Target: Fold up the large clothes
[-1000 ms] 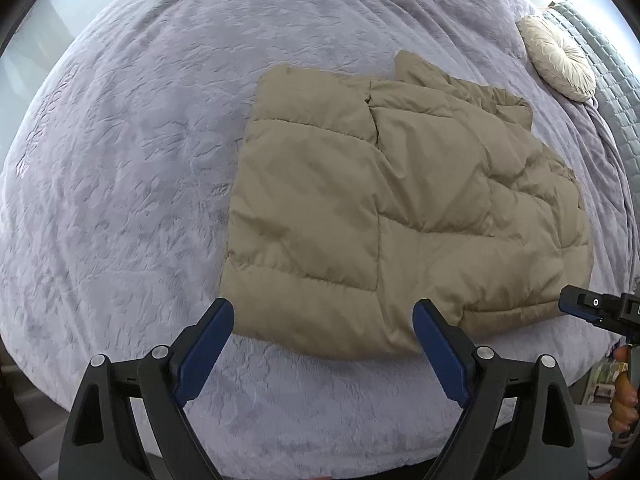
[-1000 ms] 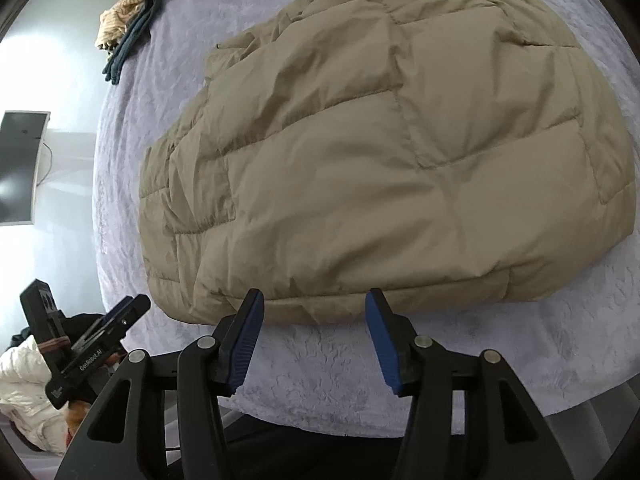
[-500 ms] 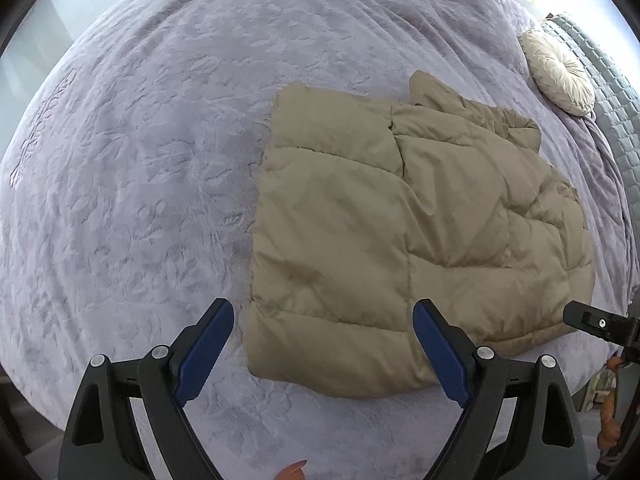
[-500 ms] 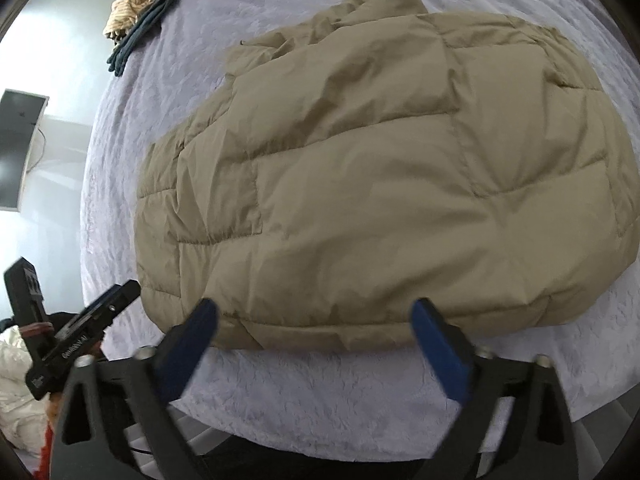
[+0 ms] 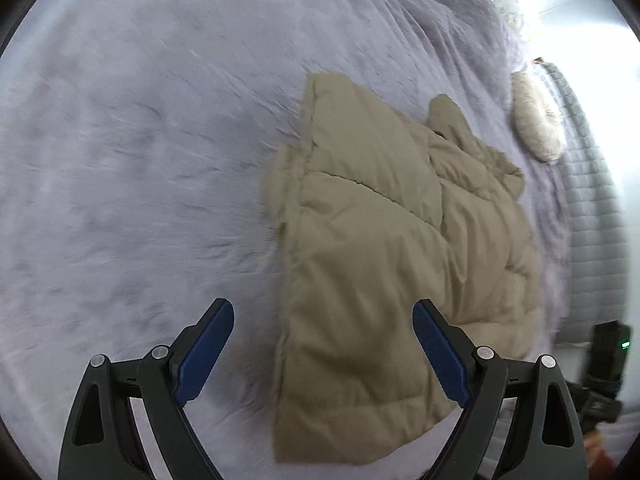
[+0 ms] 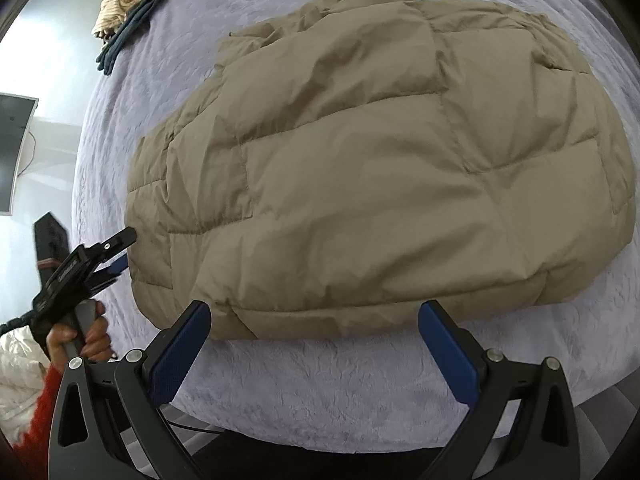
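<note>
Now, jacket: my tan quilted puffer jacket (image 6: 372, 168) lies folded on the lilac bedspread (image 6: 304, 384), filling the centre and right of the right wrist view; in the left wrist view it runs from centre to lower right (image 5: 384, 264).
Left gripper: my left gripper (image 5: 323, 344) has its blue pads spread wide and grips nothing; the jacket's near edge shows between the fingers at the bottom of the frame. In the right wrist view it (image 6: 120, 254) sits at the left edge, tips just beside the jacket's left corner; I cannot tell whether they touch it.
Right gripper: my right gripper (image 6: 314, 344) is wide apart as well, holding nothing, low in the frame just beside the jacket's near hem.
Left hand: my left hand (image 6: 82, 336) wraps the handle at lower left.
Cushion: a round cream cushion (image 5: 538, 126) rests at upper right of the left view.
Other clothes: a heap of clothes (image 6: 128, 12) lies at upper left of the right view.
</note>
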`<state>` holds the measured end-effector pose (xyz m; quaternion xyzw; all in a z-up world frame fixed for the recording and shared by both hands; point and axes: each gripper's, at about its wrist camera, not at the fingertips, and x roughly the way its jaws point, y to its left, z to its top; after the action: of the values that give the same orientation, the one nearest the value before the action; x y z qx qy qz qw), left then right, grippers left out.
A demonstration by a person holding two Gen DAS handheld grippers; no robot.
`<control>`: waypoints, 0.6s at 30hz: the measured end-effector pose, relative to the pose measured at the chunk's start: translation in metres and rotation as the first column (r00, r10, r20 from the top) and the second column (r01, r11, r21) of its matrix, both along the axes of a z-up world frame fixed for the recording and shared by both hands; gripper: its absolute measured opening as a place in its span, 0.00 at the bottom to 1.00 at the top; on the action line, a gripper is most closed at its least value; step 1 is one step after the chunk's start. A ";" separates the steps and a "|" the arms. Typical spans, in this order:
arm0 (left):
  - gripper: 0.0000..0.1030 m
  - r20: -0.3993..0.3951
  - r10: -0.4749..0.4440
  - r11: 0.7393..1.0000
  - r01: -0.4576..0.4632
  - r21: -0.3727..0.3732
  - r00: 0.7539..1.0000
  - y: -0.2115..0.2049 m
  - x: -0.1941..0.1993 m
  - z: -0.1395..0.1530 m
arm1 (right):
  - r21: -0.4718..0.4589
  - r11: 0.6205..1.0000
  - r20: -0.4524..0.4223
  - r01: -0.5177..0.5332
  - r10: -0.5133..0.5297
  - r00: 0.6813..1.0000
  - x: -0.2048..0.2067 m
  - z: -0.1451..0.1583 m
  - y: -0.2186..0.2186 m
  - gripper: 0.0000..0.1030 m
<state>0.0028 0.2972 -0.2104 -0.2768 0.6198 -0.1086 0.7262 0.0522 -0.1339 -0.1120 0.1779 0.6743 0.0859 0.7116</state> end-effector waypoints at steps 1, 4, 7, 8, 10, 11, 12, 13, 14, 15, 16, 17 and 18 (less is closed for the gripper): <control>0.89 -0.004 -0.012 0.999 0.012 -0.030 1.000 -0.002 0.005 -0.007 | -0.002 1.000 0.000 0.002 -0.002 1.000 0.000 0.000 0.000 1.00; 0.89 -0.007 -0.062 0.991 0.061 -0.123 0.998 -0.012 0.024 -0.025 | -0.007 1.000 -0.002 0.006 -0.006 1.000 0.001 -0.001 -0.001 1.00; 0.89 -0.017 -0.106 0.983 0.102 -0.153 0.994 -0.028 0.044 -0.042 | -0.012 1.000 -0.005 0.006 -0.006 1.000 0.003 -0.002 -0.002 1.00; 0.89 -0.022 -0.121 0.981 0.116 -0.155 0.992 -0.032 0.048 -0.046 | -0.012 1.000 -0.004 0.007 -0.007 1.000 0.004 -0.003 -0.002 1.00; 0.89 -0.028 -0.154 0.975 0.147 -0.167 0.988 -0.043 0.057 -0.055 | -0.015 1.000 0.001 0.012 -0.012 1.000 0.005 -0.002 -0.003 1.00; 0.89 -0.030 -0.165 0.974 0.158 -0.165 0.986 -0.046 0.060 -0.058 | -0.016 1.000 0.008 0.016 -0.016 1.000 0.006 0.000 -0.004 1.00; 0.89 -0.033 -0.178 0.973 0.170 -0.154 0.984 -0.049 0.062 -0.060 | -0.016 1.000 0.013 0.018 -0.018 1.000 0.007 0.001 -0.005 1.00; 0.87 -0.034 -0.184 0.973 0.177 -0.147 0.982 -0.051 0.062 -0.061 | -0.017 1.000 0.021 0.022 -0.022 1.000 0.008 0.003 -0.006 1.00; 0.71 -0.032 -0.190 0.972 0.183 -0.148 0.981 -0.051 0.063 -0.060 | -0.021 0.999 0.030 0.026 -0.026 0.999 0.011 0.005 -0.008 1.00; 0.60 -0.031 -0.194 0.968 0.186 -0.169 0.981 -0.051 0.063 -0.060 | -0.025 0.999 0.037 0.030 -0.029 0.999 0.014 0.007 -0.010 1.00; 0.41 -0.033 -0.192 0.959 0.180 -0.218 0.981 -0.051 0.063 -0.060 | -0.029 0.999 0.045 0.036 -0.035 0.998 0.016 0.009 -0.012 1.00; 0.33 -0.024 -0.191 0.957 0.180 -0.228 0.981 -0.052 0.063 -0.056 | -0.030 0.999 0.055 0.042 -0.041 0.998 0.018 0.010 -0.014 1.00; 0.30 -0.008 -0.201 0.957 0.195 -0.215 0.980 -0.055 0.061 -0.052 | -0.032 0.998 0.068 0.051 -0.048 0.997 0.020 0.011 -0.016 0.98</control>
<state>0.0643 0.2421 -0.2621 -0.2912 0.6400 -0.2422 0.6685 0.0726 -0.1498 -0.1008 0.1793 0.6467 0.0627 0.7387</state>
